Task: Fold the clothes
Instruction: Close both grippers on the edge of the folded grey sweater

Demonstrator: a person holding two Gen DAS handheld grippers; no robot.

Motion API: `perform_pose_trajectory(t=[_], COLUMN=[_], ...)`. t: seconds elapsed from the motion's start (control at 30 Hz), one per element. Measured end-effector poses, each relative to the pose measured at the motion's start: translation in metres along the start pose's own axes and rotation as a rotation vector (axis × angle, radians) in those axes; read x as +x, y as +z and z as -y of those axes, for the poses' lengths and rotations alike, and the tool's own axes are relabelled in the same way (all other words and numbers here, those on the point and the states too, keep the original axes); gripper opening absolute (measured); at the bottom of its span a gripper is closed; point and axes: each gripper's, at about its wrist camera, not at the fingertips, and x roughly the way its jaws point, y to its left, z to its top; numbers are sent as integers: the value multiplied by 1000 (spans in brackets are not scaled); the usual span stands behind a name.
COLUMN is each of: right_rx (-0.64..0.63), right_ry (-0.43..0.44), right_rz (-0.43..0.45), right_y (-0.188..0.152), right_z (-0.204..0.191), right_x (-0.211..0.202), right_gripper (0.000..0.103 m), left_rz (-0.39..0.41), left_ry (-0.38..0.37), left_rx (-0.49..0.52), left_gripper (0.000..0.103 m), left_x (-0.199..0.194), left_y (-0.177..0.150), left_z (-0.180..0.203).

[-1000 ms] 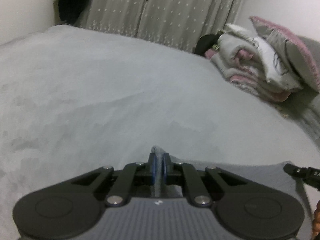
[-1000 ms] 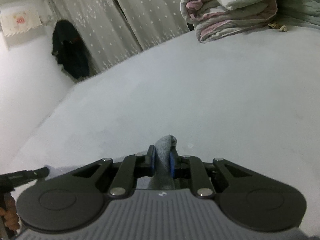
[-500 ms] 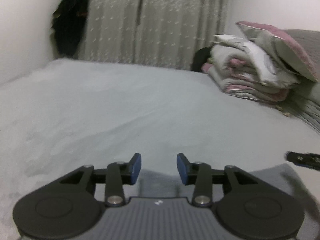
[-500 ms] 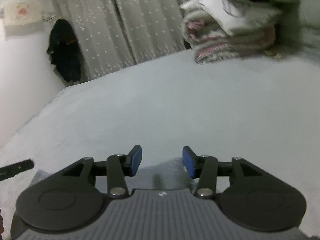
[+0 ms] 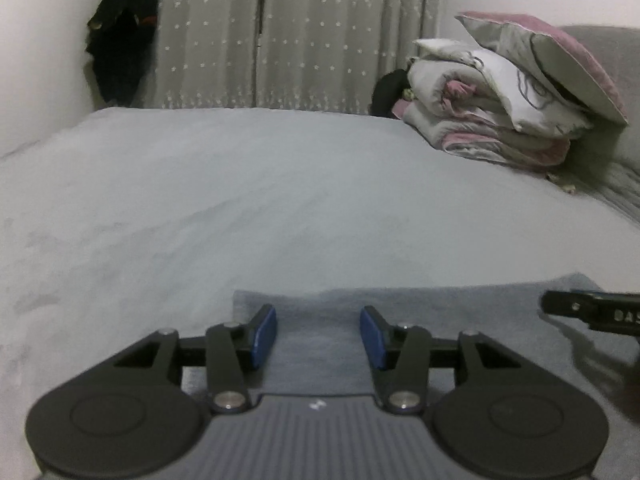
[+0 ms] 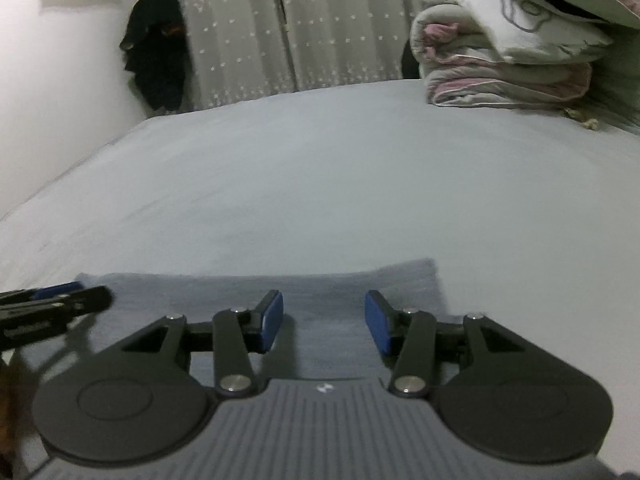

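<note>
A blue-grey garment [image 5: 440,312] lies flat on the pale bed sheet [image 5: 280,200], its far edge straight across both views. My left gripper [image 5: 318,322] hovers over the garment's left part with its jaws opening and nothing pinched between the blue pads [image 5: 264,334]. My right gripper [image 6: 324,312] is open over the right part of the garment [image 6: 340,284], its pads apart from the cloth. Each gripper's tip shows in the other's view: the right gripper [image 5: 592,310] at the right edge, the left gripper [image 6: 52,304] at the left edge.
A stack of folded quilts [image 5: 500,120] with a pink-edged pillow [image 5: 560,64] on top stands at the bed's far right. Starred curtains [image 5: 300,40] and a dark hanging garment [image 5: 120,48] are behind the bed. A wall runs along the left.
Both grippers were shut on pinched folds of the garment and have let go. Their jaws now stand apart, and the cloth lies flat beneath them. Both views have levelled and pulled back slightly.
</note>
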Motion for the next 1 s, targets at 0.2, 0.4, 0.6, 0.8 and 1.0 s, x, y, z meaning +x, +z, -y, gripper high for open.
perform_pose_trajectory(t=[0.2,0.4,0.6,0.8,1.0], right_rx=[12,38,-101,-147,-151], right_ry=[-37,-1,86,68,106], right_rz=[27,80,64,27,46], right_y=[-2,-1,-12,-27,-25], right_z=[6,-19,-60,-71,-62], right_x=[-15,-38,-30,-14,-18], right_gripper=[50,54,54,54,54], left_rz=[-17,-49,-112,-110,-100], left_ry=[40,14,-18,-41,4], left_rx=[-57,-283,-403,-471,-406], left_gripper=[52,64,71,73,73], left_x=[-11,-42,-52,-58,-56], left_y=[0,-5,-26,-35,-38], left_z=[-20,-55,-72,-73,-54])
